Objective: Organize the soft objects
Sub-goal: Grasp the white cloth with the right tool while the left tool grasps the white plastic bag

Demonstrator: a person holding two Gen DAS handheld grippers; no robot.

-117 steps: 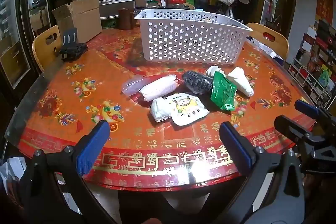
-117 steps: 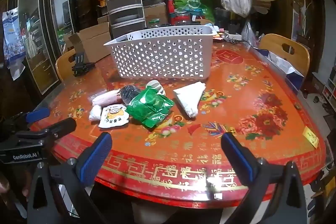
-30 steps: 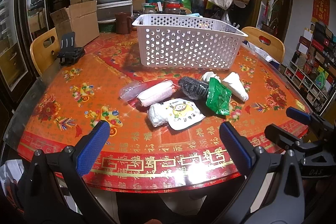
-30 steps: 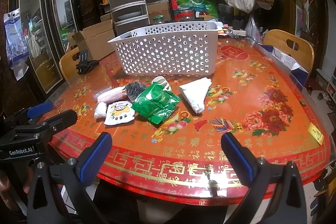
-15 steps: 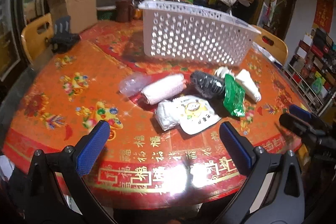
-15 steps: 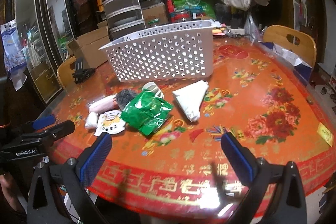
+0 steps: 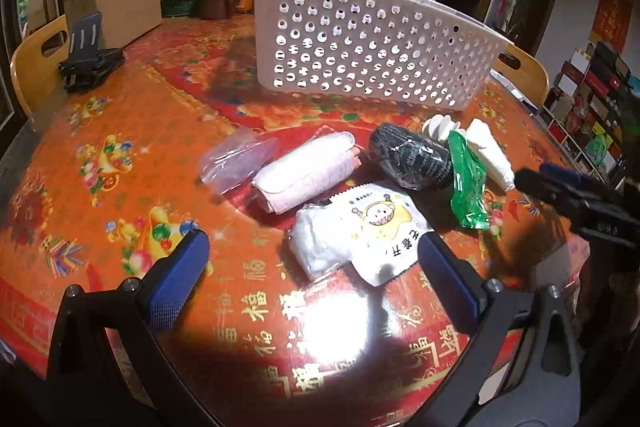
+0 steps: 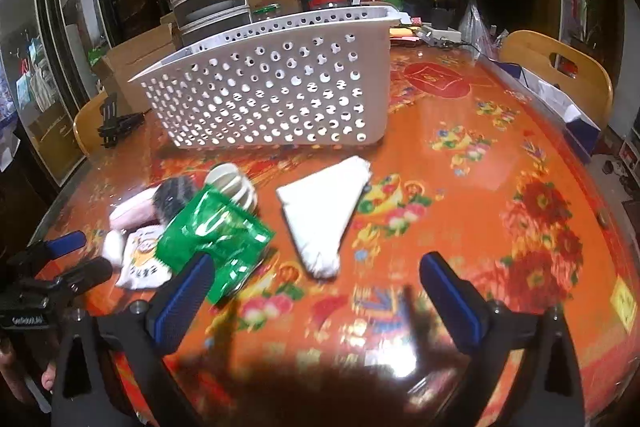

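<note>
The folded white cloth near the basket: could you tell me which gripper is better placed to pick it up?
Probably the right gripper: the folded white cloth lies directly ahead between its open fingers.

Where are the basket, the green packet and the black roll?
basket (image 7: 372,63), left wrist view, front wall.
green packet (image 8: 212,231), right wrist view, middle of its face.
black roll (image 7: 412,157), left wrist view, middle.

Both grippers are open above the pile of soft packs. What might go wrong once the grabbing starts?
The packs overlap: the green pouch lies over the cartoon-printed white pack and against the black bundle, so closing on one may drag its neighbours. The right gripper sits between the green pouch and the white folded cloth, so it may catch both. The white perforated basket has tall walls, so a low carry may hit its rim.
</note>
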